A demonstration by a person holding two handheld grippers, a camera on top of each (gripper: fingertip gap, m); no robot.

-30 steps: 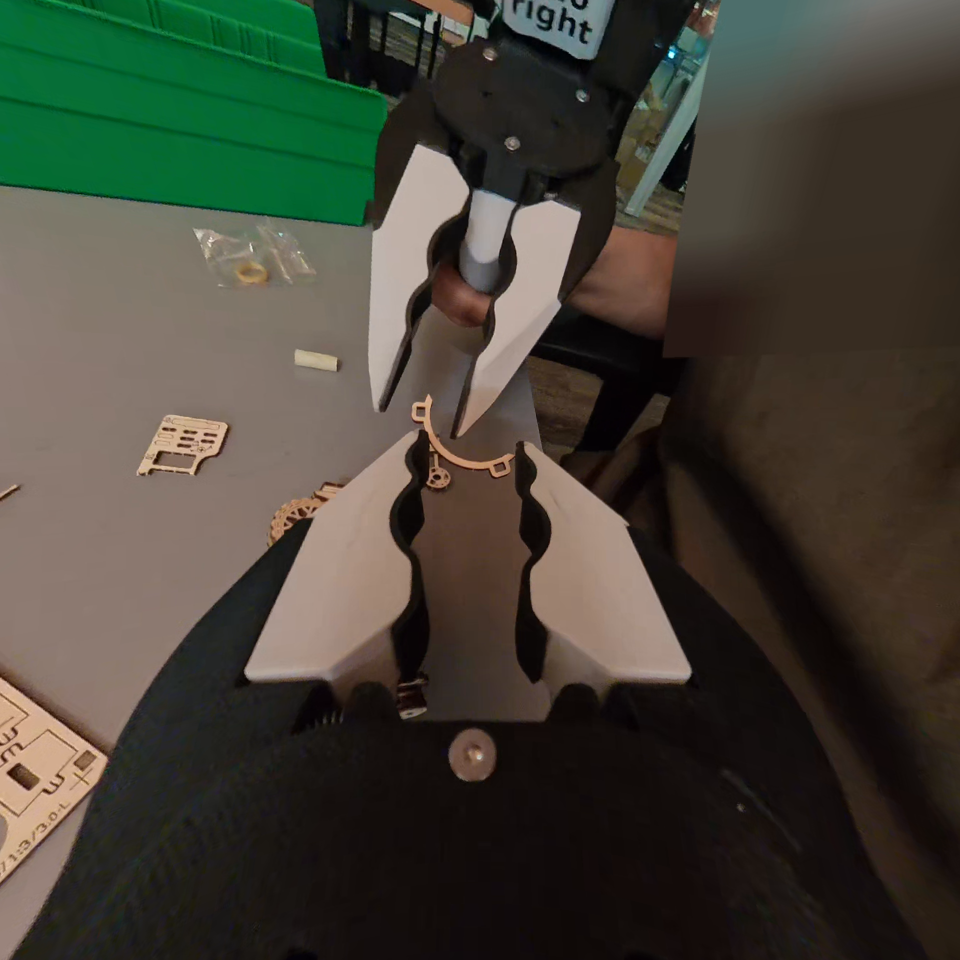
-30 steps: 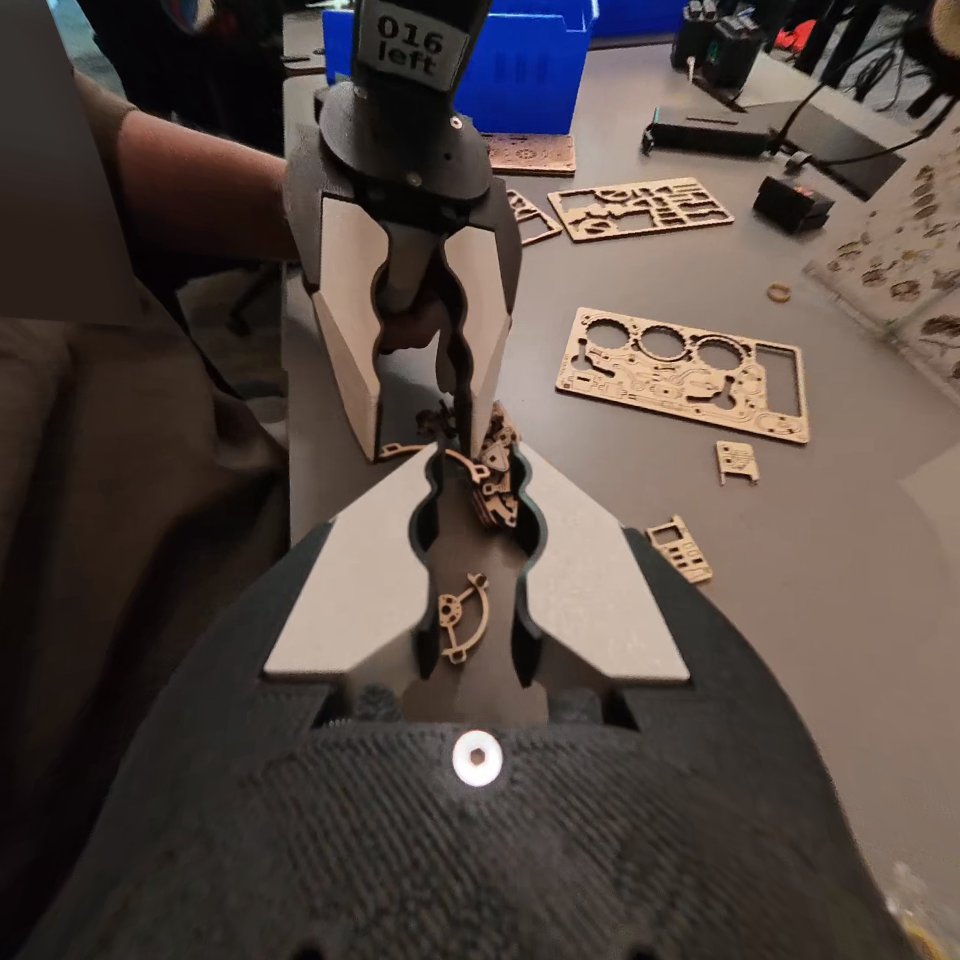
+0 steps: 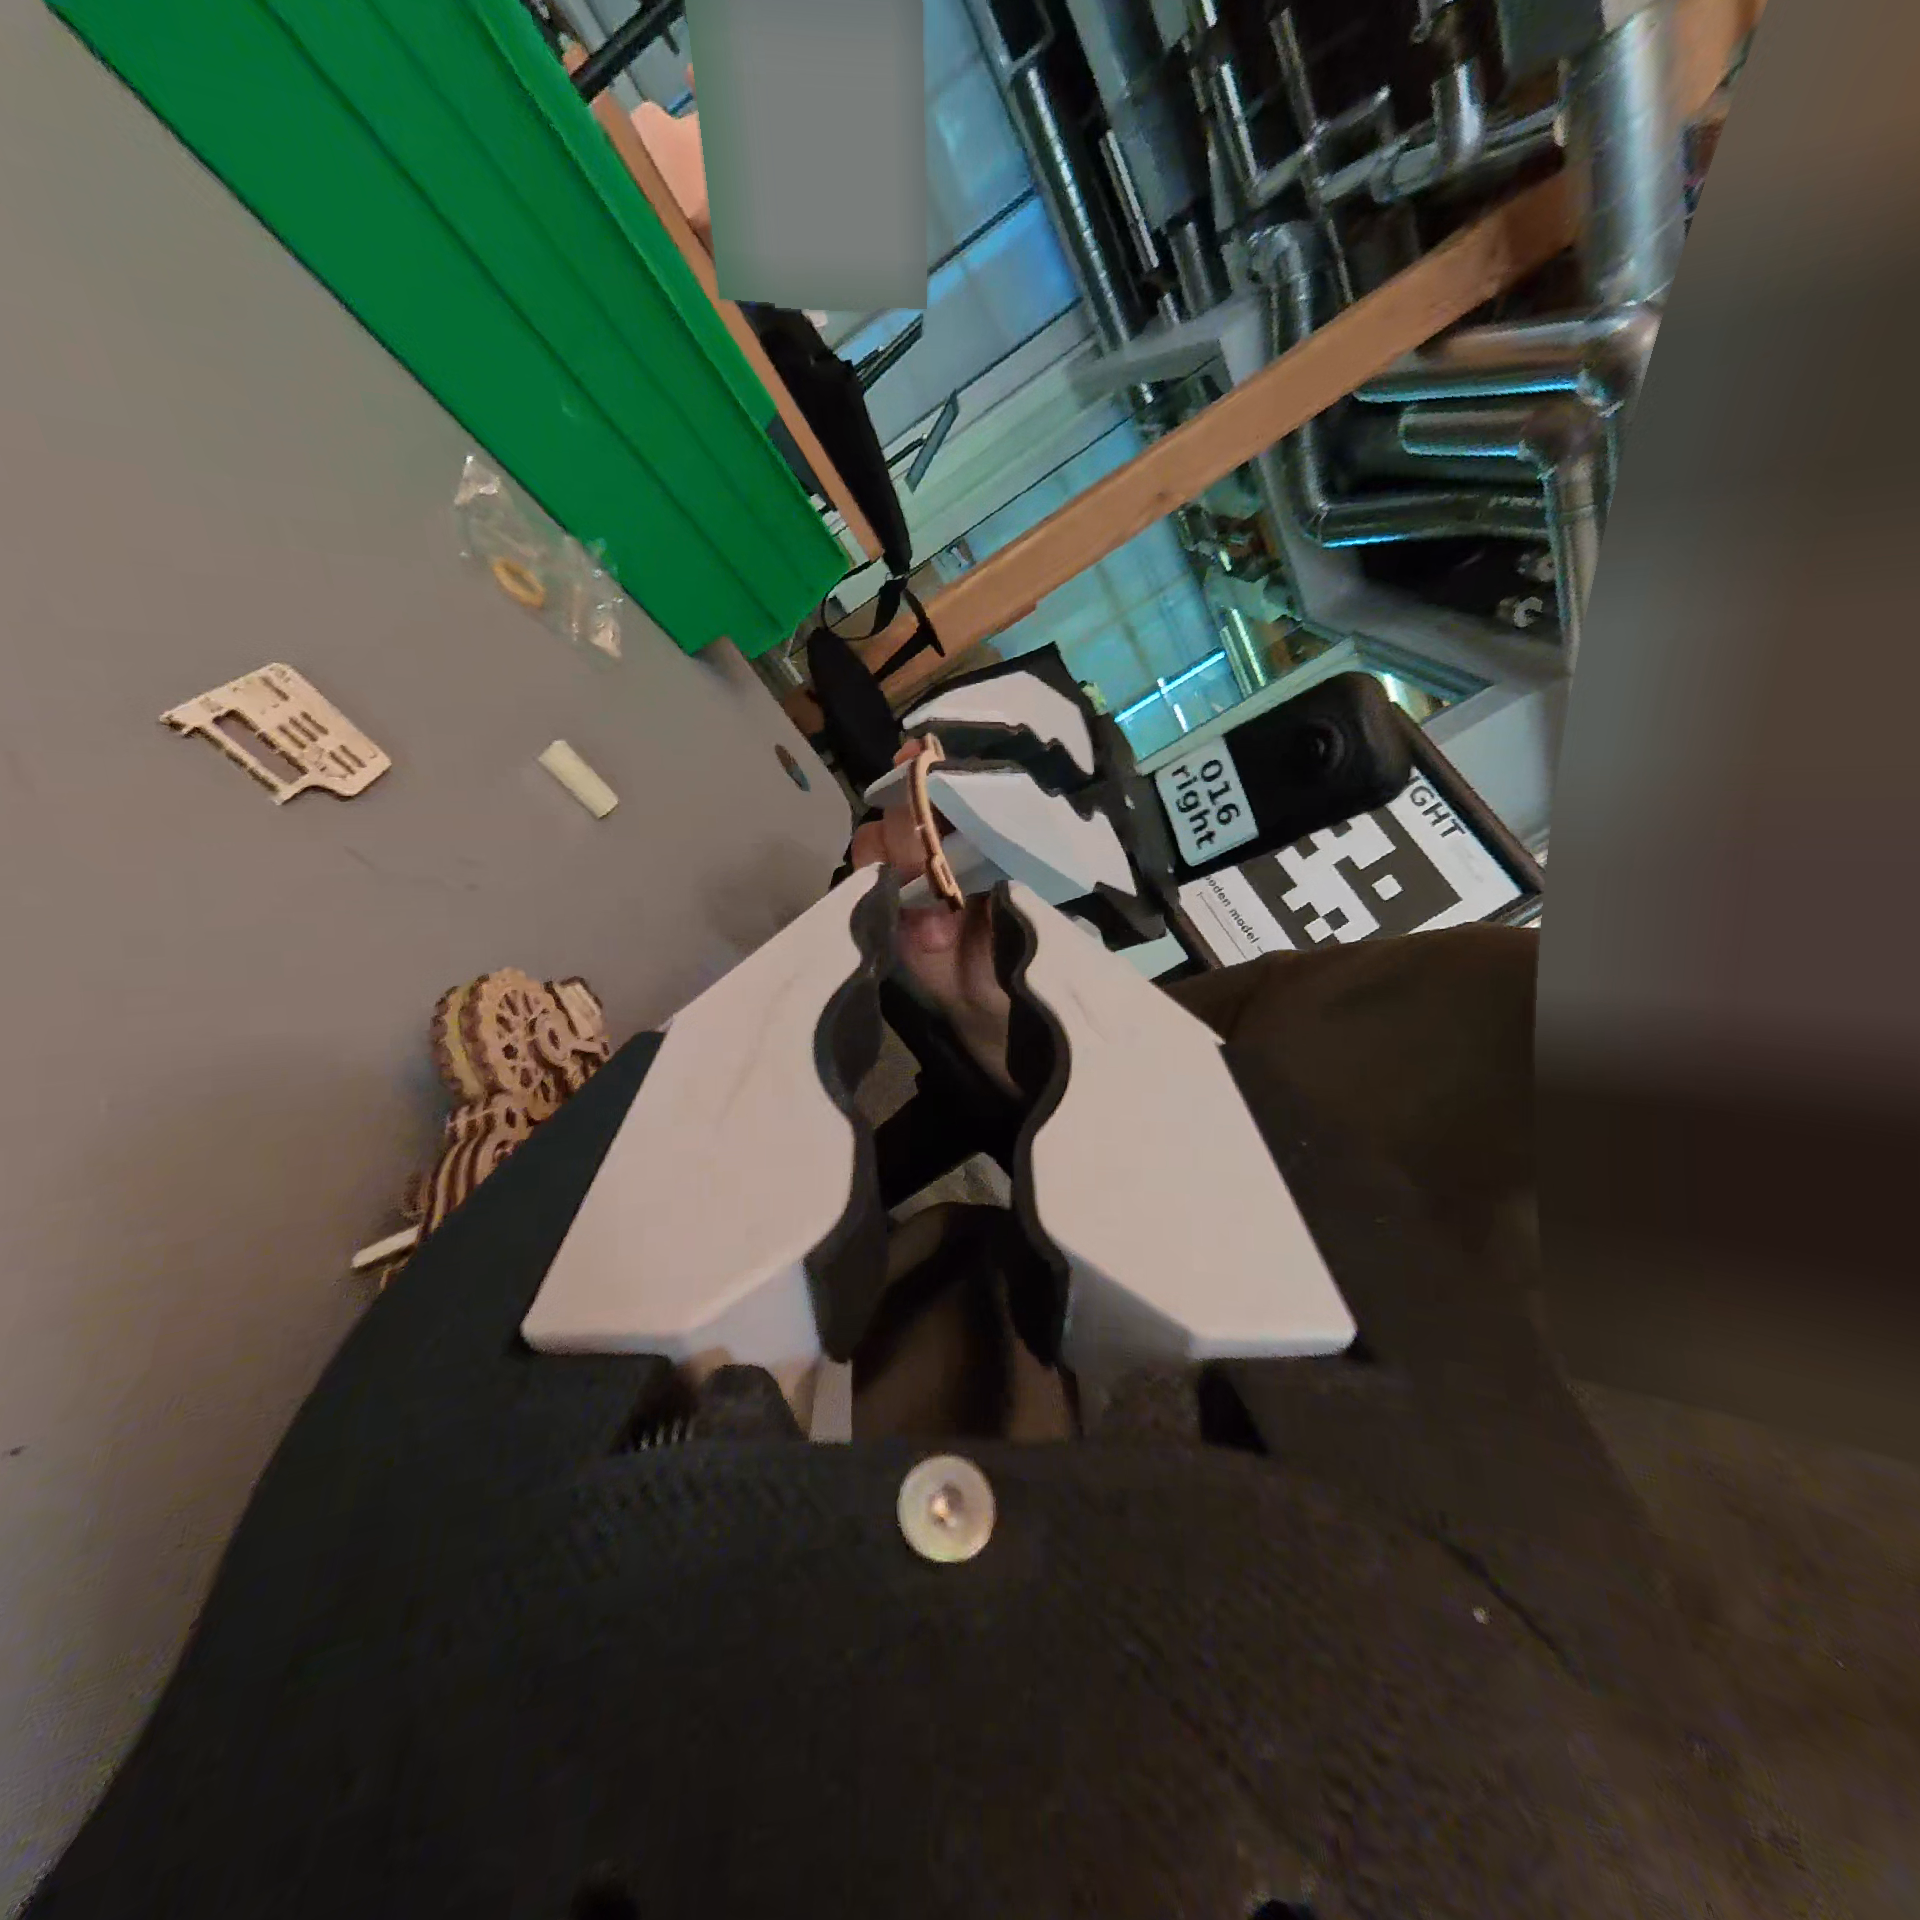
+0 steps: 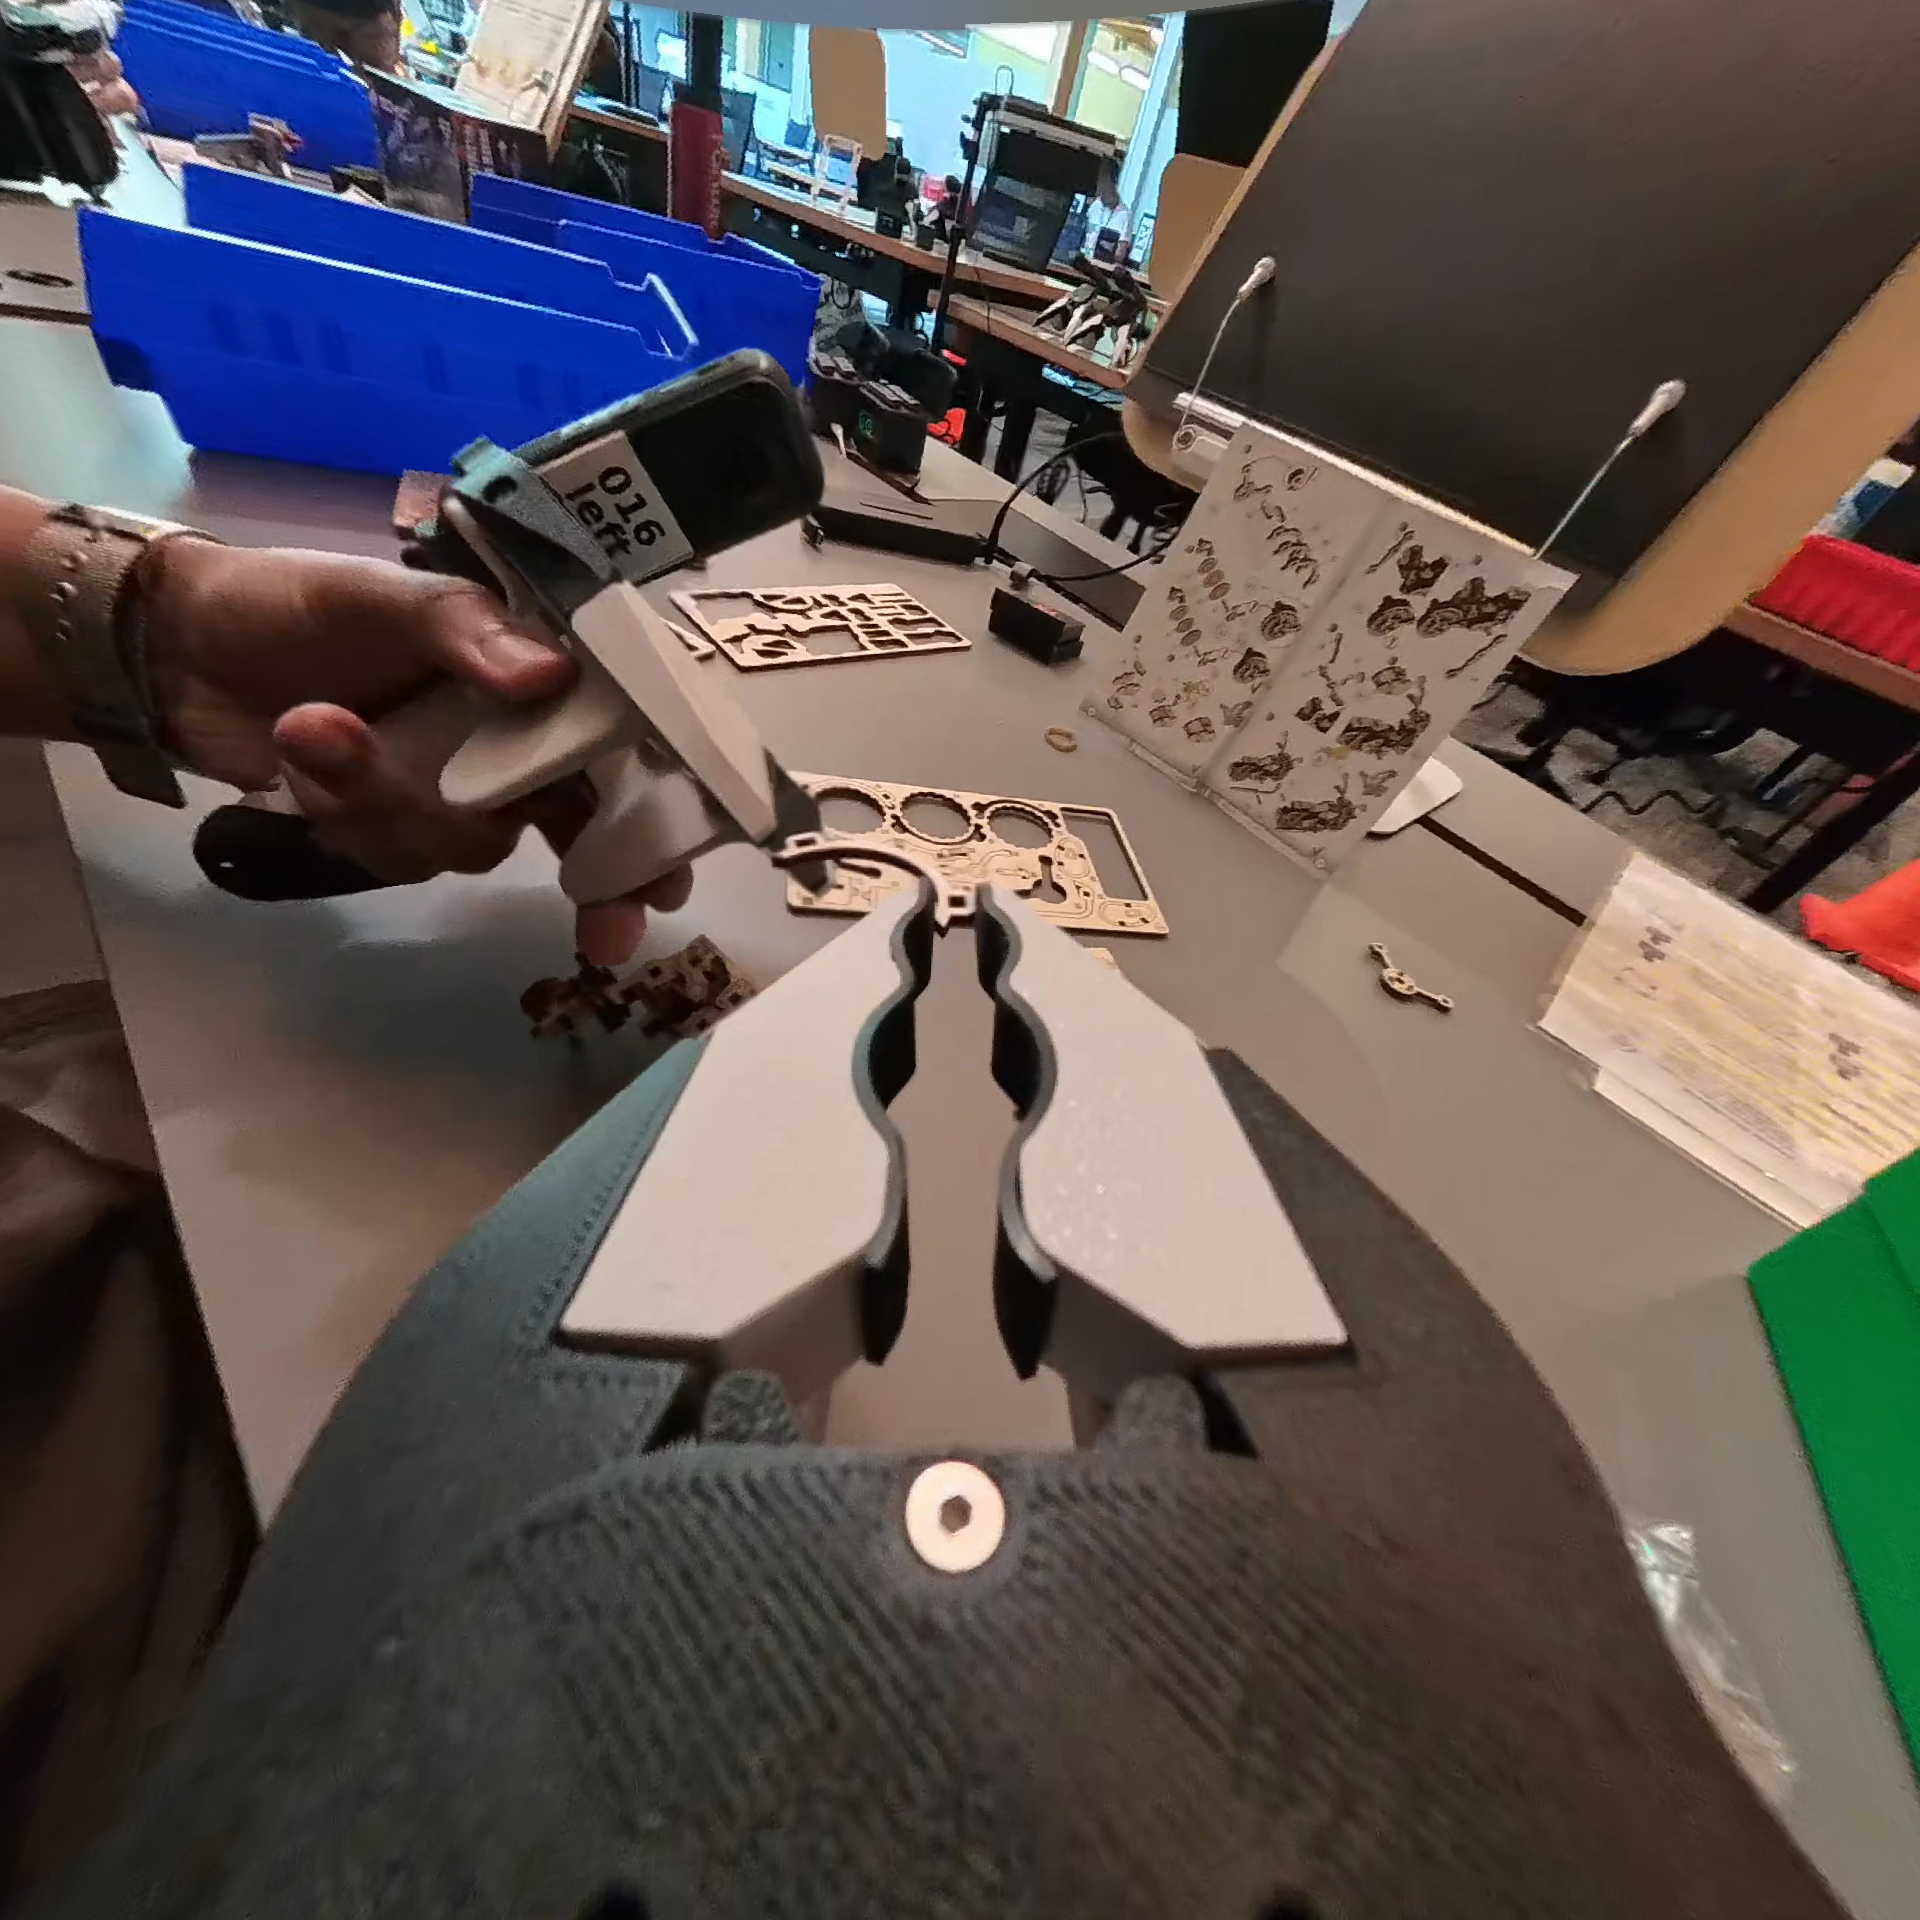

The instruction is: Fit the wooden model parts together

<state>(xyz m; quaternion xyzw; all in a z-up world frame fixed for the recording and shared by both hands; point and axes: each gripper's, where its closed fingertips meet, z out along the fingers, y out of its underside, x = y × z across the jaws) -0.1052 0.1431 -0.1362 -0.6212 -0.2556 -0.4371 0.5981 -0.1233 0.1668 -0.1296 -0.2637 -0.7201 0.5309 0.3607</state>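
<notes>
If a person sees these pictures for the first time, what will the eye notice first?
First, the thin curved wooden piece held up in the air between the two tools, the left tool gripping one end and the right tool the other. Next, the blue bins behind and the flat wooden sheet on the grey table.

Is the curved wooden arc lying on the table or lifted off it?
Lifted: the curved wooden arc hangs above the table, pinched between both grippers' tips.
</notes>
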